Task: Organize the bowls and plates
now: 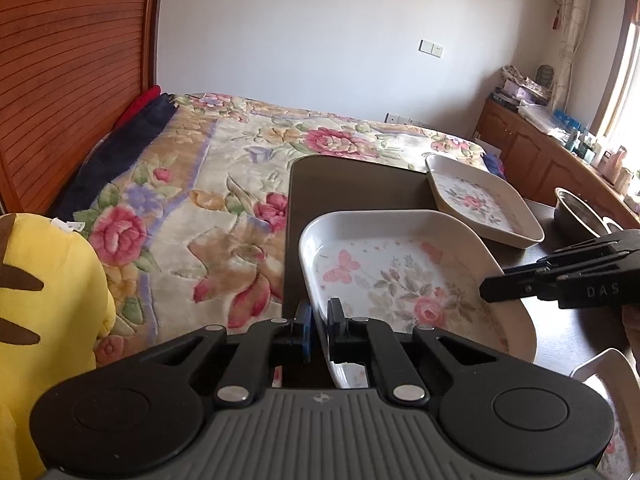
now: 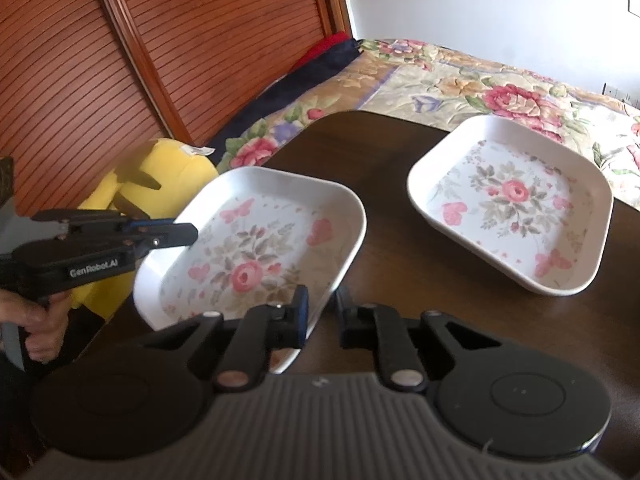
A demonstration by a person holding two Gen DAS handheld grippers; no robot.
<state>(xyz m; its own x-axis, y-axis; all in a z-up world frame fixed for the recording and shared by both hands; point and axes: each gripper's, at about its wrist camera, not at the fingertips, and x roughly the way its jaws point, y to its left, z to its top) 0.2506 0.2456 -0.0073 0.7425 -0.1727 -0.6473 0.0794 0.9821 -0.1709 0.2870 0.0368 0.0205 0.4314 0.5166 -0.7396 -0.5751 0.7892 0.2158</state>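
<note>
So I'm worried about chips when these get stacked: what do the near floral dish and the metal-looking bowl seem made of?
Near floral dish: looks like glazed ceramic or melamine, with glossy white walls and a printed rose pattern; I can't tell which.
Bowl: probably stainless steel, grey and shiny at the rim, only partly in view.

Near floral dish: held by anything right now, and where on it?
Yes, by both. Left gripper pinches the near floral dish at its left rim; right gripper pinches its opposite, right rim. It sits tilted.
</note>
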